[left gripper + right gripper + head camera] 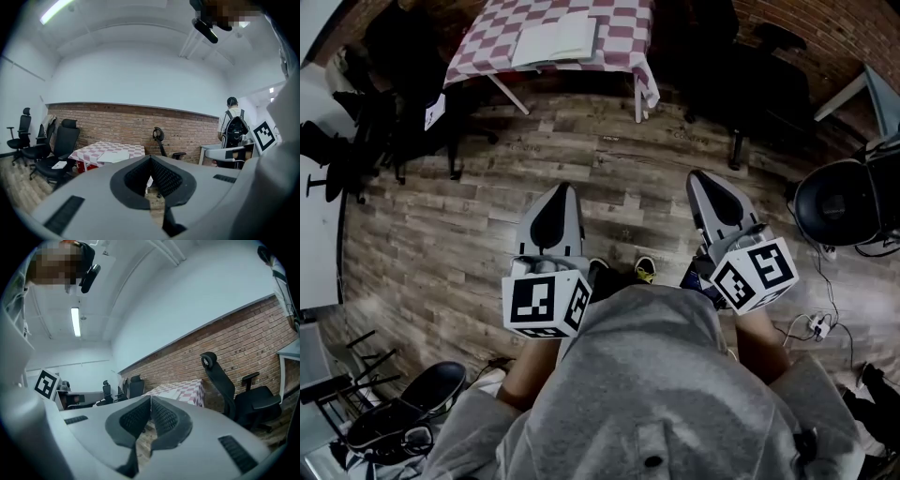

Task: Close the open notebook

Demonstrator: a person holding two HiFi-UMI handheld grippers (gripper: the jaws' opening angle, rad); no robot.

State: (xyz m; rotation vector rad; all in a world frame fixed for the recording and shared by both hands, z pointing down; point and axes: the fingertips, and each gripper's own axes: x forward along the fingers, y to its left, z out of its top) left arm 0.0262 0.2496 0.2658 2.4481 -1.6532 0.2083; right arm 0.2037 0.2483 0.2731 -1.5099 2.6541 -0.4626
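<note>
An open white notebook (557, 40) lies flat on a red-and-white checkered table (623, 28) at the far top of the head view, well ahead of both grippers. It also shows small in the left gripper view as the notebook (112, 156) on the table (96, 151). My left gripper (564, 187) is held over the wooden floor, shut and empty. My right gripper (694, 175) is level beside it, also shut with nothing between its jaws. In the right gripper view only the checkered table (180, 391) shows, beyond the shut jaws.
Black office chairs (394, 122) stand left of the table and another chair (741, 84) stands to its right. A round black chair seat (839, 202) is at the right edge. A brick wall (140, 126) runs behind the table. A person with a backpack (233, 126) stands at a desk.
</note>
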